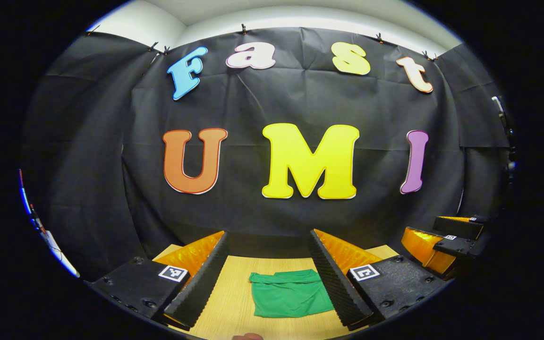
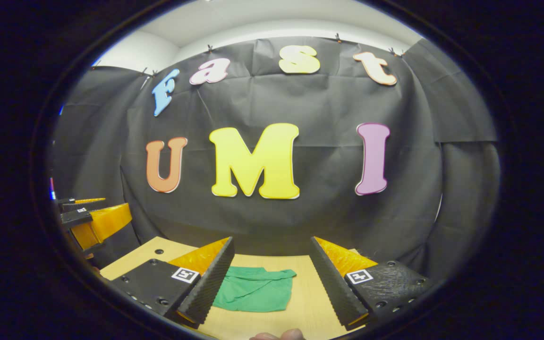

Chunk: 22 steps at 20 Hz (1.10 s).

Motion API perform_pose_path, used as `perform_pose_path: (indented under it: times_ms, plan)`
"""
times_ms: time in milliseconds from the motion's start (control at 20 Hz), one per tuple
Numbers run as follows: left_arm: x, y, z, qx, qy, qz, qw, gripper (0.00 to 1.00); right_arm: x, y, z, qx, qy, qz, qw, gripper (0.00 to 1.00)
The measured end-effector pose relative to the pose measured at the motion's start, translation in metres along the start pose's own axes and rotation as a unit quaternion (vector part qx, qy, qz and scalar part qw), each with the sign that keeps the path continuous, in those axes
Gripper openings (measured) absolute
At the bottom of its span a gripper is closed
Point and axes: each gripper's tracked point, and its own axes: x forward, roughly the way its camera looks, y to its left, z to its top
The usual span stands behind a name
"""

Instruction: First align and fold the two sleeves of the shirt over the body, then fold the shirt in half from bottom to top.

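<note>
Black cloth (image 1: 300, 104) hangs as the booth's back wall across both views, with a strip of pale ceiling (image 1: 310, 12) above it. Below it we see a light wooden table (image 1: 234, 302), and in the right gripper view its near left part (image 2: 130, 259) carries a small dark hole.

On that table lies the green shirt (image 1: 288, 293), already gathered into a compact, roughly square bundle with a soft crease running near its far edge. In the left gripper view it sits between the fingers of our left gripper (image 1: 272, 278), apart from both, though its right edge passes behind the right-hand finger. In the right gripper view the shirt (image 2: 253, 289) lies toward the left side, its left edge hidden behind the left-hand finger of our right gripper (image 2: 274, 278), and bare wood separates it from the other finger.

We hold both tongs spread wide with nothing between the fingers, both above the table and tilted down toward it. Each finger carries a small black-and-white square marker on its top face.

From the left gripper view we see the right gripper off at the right edge, near the table's far corner; from the right gripper view, the left gripper shows at the left edge (image 2: 88, 219).

At the bottom edge of each view we catch a small part of a fingertip (image 2: 279, 335), too little to tell more.
</note>
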Motion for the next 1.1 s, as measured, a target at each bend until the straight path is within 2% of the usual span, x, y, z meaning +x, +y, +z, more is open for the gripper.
perform_pose_path:
  times_ms: [250, 450, 1100]
  plan:
    - [-0.059, -0.002, 0.005, -0.017, 0.000, -0.006, 1.000, 1.00, -0.069, 0.009, 0.007, -0.013, -0.012, -0.011, 1.000, 0.97]
    - [-0.082, -0.008, 0.011, -0.008, -0.009, -0.013, 1.000, 1.00, -0.099, 0.016, 0.016, -0.015, -0.023, -0.010, 1.000, 0.97]
    - [-0.083, -0.030, 0.032, -0.005, -0.017, -0.013, 1.000, 1.00, -0.098, 0.001, 0.033, -0.004, -0.028, -0.002, 1.000, 0.97]
